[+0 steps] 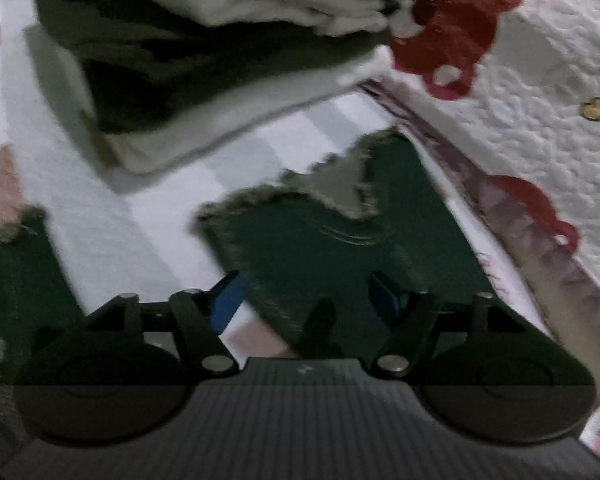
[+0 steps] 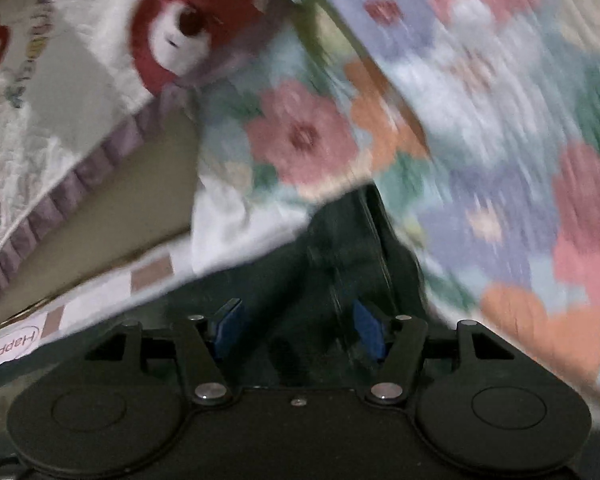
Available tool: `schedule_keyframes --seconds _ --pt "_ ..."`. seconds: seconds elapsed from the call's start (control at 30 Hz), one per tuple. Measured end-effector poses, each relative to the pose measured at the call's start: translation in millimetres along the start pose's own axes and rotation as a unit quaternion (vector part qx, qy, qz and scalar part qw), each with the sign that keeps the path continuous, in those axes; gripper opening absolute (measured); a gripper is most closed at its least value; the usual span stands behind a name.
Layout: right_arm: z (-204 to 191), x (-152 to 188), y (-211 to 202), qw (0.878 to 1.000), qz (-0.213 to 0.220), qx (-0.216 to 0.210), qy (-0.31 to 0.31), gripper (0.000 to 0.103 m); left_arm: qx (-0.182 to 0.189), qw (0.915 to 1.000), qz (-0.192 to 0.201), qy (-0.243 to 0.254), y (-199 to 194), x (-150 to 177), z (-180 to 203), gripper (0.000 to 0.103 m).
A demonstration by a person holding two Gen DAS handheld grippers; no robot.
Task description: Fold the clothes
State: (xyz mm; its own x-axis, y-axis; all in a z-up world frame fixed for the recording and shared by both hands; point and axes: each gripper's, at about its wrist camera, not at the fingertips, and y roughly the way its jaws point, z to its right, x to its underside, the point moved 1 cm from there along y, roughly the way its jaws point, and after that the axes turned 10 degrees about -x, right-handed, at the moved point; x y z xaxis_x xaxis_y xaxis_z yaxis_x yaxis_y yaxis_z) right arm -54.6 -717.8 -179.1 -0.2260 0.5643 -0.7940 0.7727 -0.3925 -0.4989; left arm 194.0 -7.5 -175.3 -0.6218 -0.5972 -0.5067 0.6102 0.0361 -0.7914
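I am holding the left tongs [image 1: 304, 300] apart over the dark green garment [image 1: 340, 248], nothing clamped; its frayed hem is lying flat on the checked bed sheet [image 1: 112, 220], likely spread for the next fold. A folded stack [image 1: 188, 64] is sitting further along the bed. The right tongs [image 2: 296, 332] are also standing apart, empty, above dark cloth beside a floral quilt [image 2: 480, 152]. The sheet's label is reading "Happy" [image 2: 20, 342].
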Motion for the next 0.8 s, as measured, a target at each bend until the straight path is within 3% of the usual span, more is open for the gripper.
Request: schedule_keyframes --seconds 0.17,0.33,0.37,0.43,0.5,0.57,0.7,0.8 --pt "13.3 22.7 -1.4 0.998 -0.045 0.021 0.026 0.066 -0.008 0.9997 -0.016 0.018 12.9 10.0 16.5 0.071" --pt "34.2 45.8 -45.9 0.994 -0.045 0.101 0.005 0.064 -0.028 0.9955 0.003 0.09 14.2 14.9 26.5 0.068" --pt "39.0 45.2 -59.7 0.993 -0.037 0.114 -0.009 0.064 -0.04 0.9918 0.001 0.122 14.5 16.5 31.3 0.069" --pt "52.2 42.7 -87.8 0.989 -0.028 0.14 -0.03 0.065 -0.073 0.9756 -0.012 0.207 13.4 23.1 47.1 0.07" --pt "76.4 39.1 -117.6 0.989 -0.029 0.146 0.001 0.065 -0.078 0.9638 -0.014 0.255 4.3 34.5 59.4 0.07" --pt "106.8 35.6 -145.2 0.99 -0.034 0.113 0.078 0.065 -0.072 0.9522 -0.018 0.296 -5.5 46.5 71.5 0.07" --pt "144.7 43.3 -170.1 0.978 -0.039 0.005 0.204 0.066 0.014 0.944 -0.043 0.327 -29.8 82.9 97.1 0.071" --pt "152.9 55.3 -160.0 0.965 -0.039 -0.033 0.256 0.066 0.073 0.9317 -0.063 0.35 -41.0 114.0 116.8 0.071"
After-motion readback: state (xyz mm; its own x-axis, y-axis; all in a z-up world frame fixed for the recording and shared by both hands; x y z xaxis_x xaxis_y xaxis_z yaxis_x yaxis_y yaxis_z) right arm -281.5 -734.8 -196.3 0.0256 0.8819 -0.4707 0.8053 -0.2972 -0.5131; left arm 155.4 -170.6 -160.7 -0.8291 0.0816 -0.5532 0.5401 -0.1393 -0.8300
